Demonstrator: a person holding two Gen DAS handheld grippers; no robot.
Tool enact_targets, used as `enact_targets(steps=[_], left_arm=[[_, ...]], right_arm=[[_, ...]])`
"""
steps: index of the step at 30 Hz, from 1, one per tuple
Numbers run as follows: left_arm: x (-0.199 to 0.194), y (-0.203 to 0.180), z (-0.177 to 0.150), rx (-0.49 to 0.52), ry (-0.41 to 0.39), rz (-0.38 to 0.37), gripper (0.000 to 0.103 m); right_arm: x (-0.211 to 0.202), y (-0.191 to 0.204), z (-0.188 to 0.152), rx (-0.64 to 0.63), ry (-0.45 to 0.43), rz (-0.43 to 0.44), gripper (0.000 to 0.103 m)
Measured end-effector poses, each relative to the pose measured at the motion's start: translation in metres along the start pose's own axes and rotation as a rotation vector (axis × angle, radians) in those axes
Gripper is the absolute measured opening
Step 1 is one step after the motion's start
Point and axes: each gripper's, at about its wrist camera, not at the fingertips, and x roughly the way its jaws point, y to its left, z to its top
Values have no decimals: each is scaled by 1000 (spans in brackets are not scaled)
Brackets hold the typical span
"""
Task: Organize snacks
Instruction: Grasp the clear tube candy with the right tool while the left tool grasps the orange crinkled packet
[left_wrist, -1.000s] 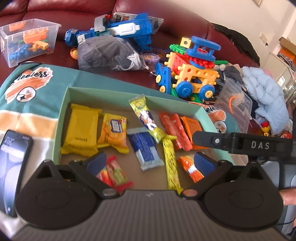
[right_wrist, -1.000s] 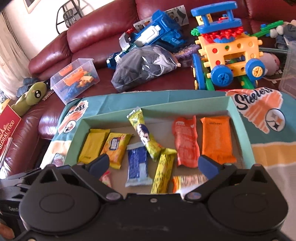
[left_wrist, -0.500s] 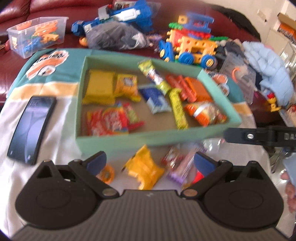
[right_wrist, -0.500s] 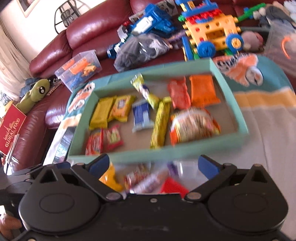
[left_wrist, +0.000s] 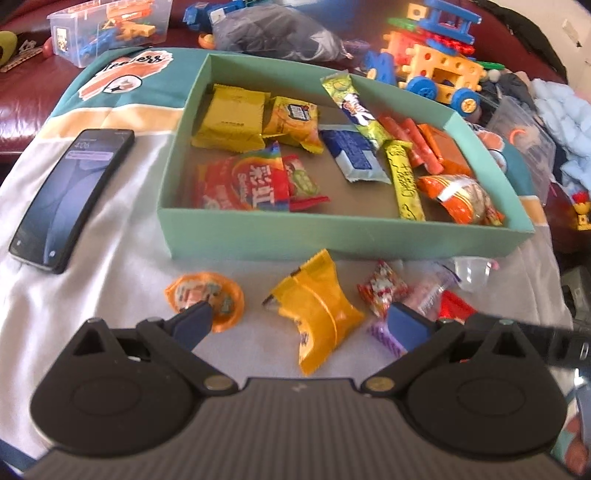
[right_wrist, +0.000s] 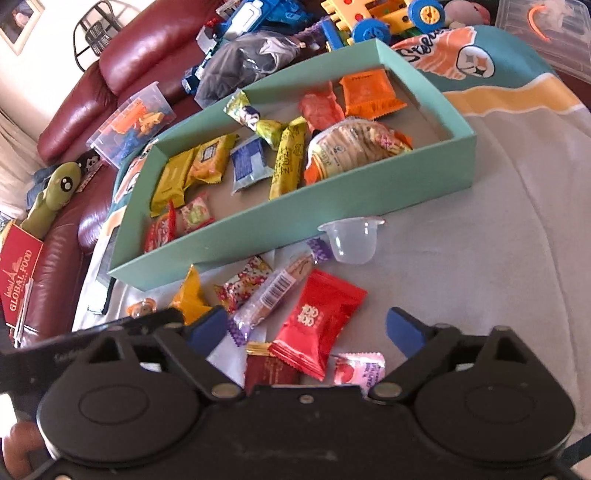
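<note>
1. Closest to the right wrist camera, the right gripper (right_wrist: 306, 328) points down at loose snacks on the white cloth (right_wrist: 480, 295); its jaws are closing, not yet pressing on anything, and a red square packet (right_wrist: 317, 321) lies between the blue pads.
2. Beside this packet lie a dark red wrapper (right_wrist: 269, 369), a pink candy (right_wrist: 360, 369) and a long clear stick with a barcode (right_wrist: 273, 295).
3. Near the left wrist camera, the left gripper (left_wrist: 299, 325) is wide open above a crumpled yellow packet (left_wrist: 317, 310), without touching it.
4. One left fingertip (left_wrist: 192, 321) covers part of a round orange snack (left_wrist: 205, 295).
5. A little farther, an empty clear jelly cup (right_wrist: 351, 240) stands just beside the front wall of the green box (left_wrist: 295, 236).
6. Inside the box lie yellow biscuit packs (left_wrist: 231, 118), a blue packet (left_wrist: 352, 155), a yellow bar (left_wrist: 404, 181), orange packs (left_wrist: 443, 147) and a rice cracker bag (right_wrist: 351, 144).
7. Left of the box a black phone (left_wrist: 70, 199) lies on the cloth.
8. Behind, on the dark red sofa (right_wrist: 147, 48), stand a building-block vehicle (left_wrist: 439, 70) and a clear bin of toys (left_wrist: 107, 29).
</note>
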Motion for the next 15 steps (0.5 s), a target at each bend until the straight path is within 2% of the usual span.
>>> enact_targets(steps=[2, 4, 7, 9, 10, 12, 13, 15], left_arm=[[6, -5, 3, 12, -13, 28, 103], [12, -8, 5, 22, -16, 43, 103], [18, -9, 2, 46, -10, 75, 102], [21, -5, -3, 59, 4, 84, 101], [20, -1, -5, 60, -1, 77, 101], [18, 1, -8, 72, -9, 82, 98], [17, 3, -8, 75, -11, 79, 97], [15, 6, -8, 73, -12, 79, 95]], right_arm=[[5, 3, -1, -6, -4, -12, 76], [8, 5, -1, -17, -9, -35, 70], [11, 6, -2, -20, -23, -55, 66], [5, 8, 0, -26, -75, -73, 66], [1, 8, 2, -26, -101, -69, 65], [-3, 9, 7, -19, -115, -34, 52], [-2, 11, 9, -19, -105, -12, 44], [8, 16, 11, -21, -63, 26, 40]])
